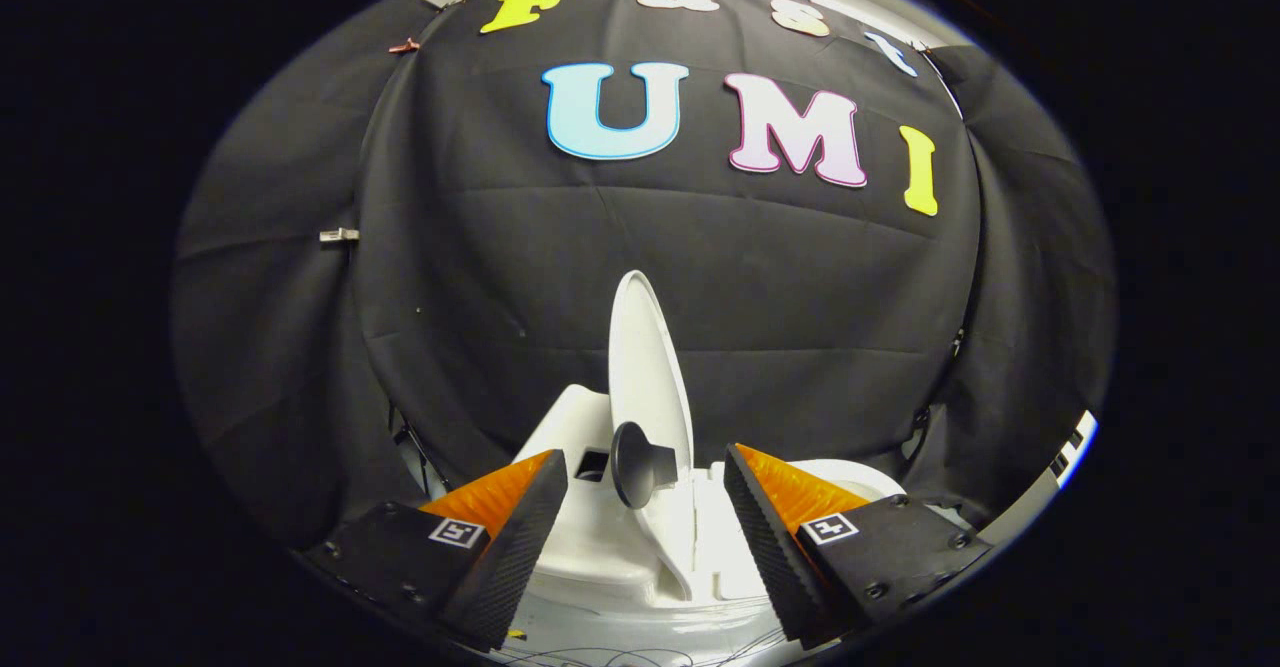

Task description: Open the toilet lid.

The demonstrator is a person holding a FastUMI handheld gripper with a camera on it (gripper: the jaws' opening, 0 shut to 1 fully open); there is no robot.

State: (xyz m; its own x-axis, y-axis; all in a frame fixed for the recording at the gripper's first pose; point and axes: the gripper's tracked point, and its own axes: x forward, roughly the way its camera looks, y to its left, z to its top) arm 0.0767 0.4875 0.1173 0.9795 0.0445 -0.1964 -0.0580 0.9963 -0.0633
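Observation:
A white toilet (600, 537) stands just ahead of my fingers, seen from its side. Its white lid (645, 367) is raised, standing nearly upright, edge-on to me. A dark round knob (637, 464) sticks out from the lid's lower part toward me. My gripper (645, 472) is open, its two orange and black fingers (520, 527) spread to either side of the knob and lid base, touching neither. The toilet's rim (840, 472) shows past the right finger.
Black cloth walls close the booth behind and to both sides of the toilet. A thin cable runs down the cloth at the left of the toilet. A pale strip of floor or frame (1070, 457) shows at the far right.

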